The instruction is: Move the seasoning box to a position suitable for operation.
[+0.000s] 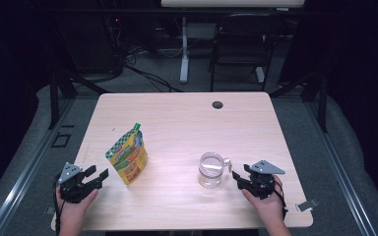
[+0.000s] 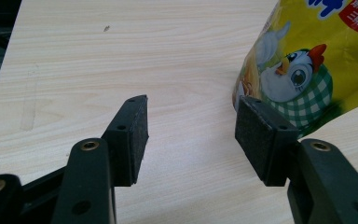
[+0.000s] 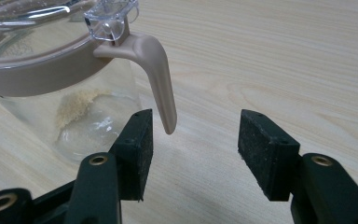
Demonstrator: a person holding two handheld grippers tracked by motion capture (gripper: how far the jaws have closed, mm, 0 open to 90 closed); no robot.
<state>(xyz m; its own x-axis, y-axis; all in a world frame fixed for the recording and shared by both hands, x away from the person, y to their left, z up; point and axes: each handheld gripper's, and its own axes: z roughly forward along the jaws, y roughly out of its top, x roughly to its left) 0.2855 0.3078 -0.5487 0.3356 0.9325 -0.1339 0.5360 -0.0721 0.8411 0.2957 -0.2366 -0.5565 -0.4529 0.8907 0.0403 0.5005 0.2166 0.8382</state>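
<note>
Landmark: light wooden table (image 1: 177,118), with a round cable hole (image 1: 217,104) near its far edge.
Snack pouch: yellow stand-up pouch (image 1: 127,158) with a green checked top, upright on the table's left half, near the front edge; a cartoon chicken (image 2: 293,77) is printed on it.
Jar: clear glass jar (image 1: 210,170) with a beige rim and a clear lid, upright on the table's right half, near the front edge; beige handle (image 3: 156,74) hangs down its side.
Jar contents: a small patch of pale grains (image 3: 74,106) at the bottom.
Left gripper (image 1: 96,175): at the table's front left corner, just left of the pouch; jaws spread wide, nothing between them.
Right gripper (image 1: 236,177): near the table's front right, just right of the jar; jaws spread wide, nothing clamped; the handle's tip hangs ahead of the gap, near the left pad (image 3: 140,154), contact not confirmed.
</note>
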